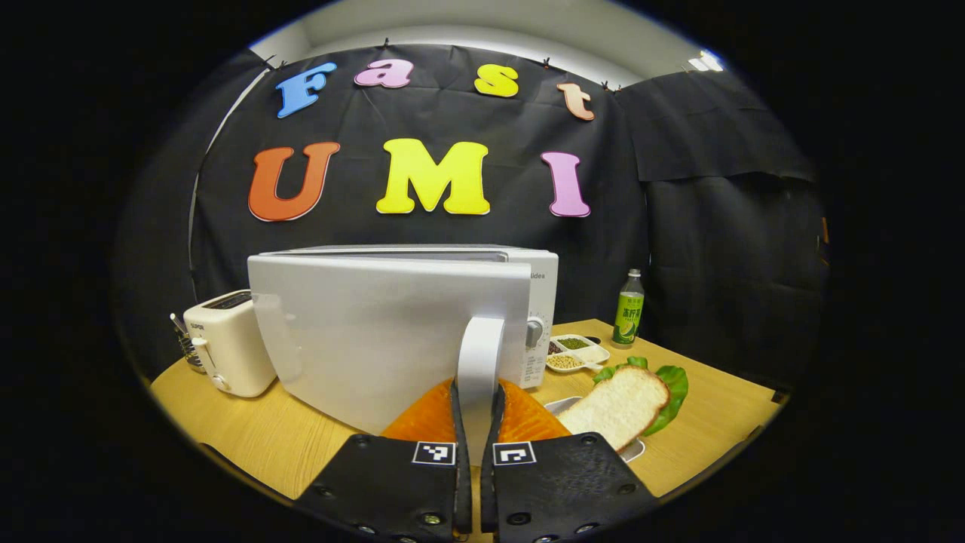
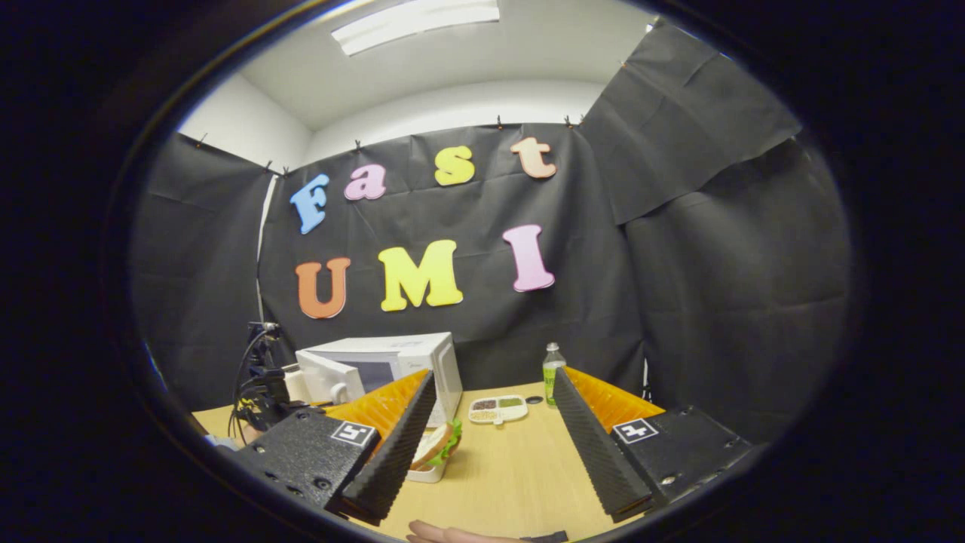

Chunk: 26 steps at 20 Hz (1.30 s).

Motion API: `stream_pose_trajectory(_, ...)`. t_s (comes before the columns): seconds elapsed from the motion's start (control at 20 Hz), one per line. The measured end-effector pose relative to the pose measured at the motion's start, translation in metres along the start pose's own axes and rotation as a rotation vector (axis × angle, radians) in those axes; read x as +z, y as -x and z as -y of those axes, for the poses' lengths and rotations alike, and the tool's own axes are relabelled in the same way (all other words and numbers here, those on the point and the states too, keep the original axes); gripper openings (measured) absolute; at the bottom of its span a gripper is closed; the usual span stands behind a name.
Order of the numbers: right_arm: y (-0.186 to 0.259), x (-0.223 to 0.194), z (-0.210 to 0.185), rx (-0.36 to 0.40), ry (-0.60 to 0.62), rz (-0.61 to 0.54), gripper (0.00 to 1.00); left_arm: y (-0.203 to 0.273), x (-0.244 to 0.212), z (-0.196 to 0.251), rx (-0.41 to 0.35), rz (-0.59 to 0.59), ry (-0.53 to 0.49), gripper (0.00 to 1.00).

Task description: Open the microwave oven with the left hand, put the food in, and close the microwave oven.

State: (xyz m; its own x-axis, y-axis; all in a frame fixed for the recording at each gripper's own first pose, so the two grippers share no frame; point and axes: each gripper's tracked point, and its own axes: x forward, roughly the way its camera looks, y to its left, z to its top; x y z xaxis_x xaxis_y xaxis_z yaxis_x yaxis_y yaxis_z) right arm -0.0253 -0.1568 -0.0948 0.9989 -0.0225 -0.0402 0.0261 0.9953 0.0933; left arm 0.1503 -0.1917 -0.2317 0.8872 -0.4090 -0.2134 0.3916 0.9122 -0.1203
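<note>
Left gripper (image 1: 476,407) clamped on microwave door handle (image 1: 480,354), right gripper (image 2: 490,445) spread wide, wood table (image 2: 513,467) (black-draped booth).

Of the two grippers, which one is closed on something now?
The left gripper: its fingers press on the door handle of the microwave. The right gripper hangs wide open over the table, holding nothing.

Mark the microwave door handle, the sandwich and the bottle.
door handle (image 1: 480,354), left gripper view, middle of the white vertical bar
sandwich (image 1: 618,403), left gripper view, face of the top bread slice
bottle (image 1: 628,317), left gripper view, on its green label
</note>
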Motion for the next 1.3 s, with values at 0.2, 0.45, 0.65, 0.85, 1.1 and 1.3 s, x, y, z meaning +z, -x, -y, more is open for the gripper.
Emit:
stream_pose_trajectory(0.2, 0.025, 0.006, -0.019, -0.013, 0.039, -0.003, 0.89, 0.038, -0.006, -0.020, -0.010, 0.003, -0.004, 0.04)
stream_pose_trajectory(0.45, 0.041, 0.018, -0.047, -0.002, 0.048, 0.018, 0.99, 0.089, -0.014, -0.066, 0.019, 0.019, -0.026, 0.04)
stream_pose_trajectory(0.65, 0.041, 0.022, -0.079, 0.038, 0.073, 0.018, 0.99, 0.129, -0.021, -0.118, 0.075, 0.019, -0.011, 0.03)
stream_pose_trajectory(0.85, 0.033, 0.016, -0.112, 0.081, 0.109, 0.021, 0.99, 0.158, -0.027, -0.169, 0.137, 0.000, -0.016, 0.03)
stream_pose_trajectory(1.1, 0.024, 0.005, -0.149, 0.121, 0.132, -0.012, 0.89, 0.179, -0.029, -0.230, 0.199, 0.013, 0.013, 0.03)
stream_pose_trajectory(1.3, 0.020, 0.000, -0.160, 0.125, 0.134, -0.027, 0.89, 0.183, -0.032, -0.248, 0.161, 0.004, 0.049, 0.02)
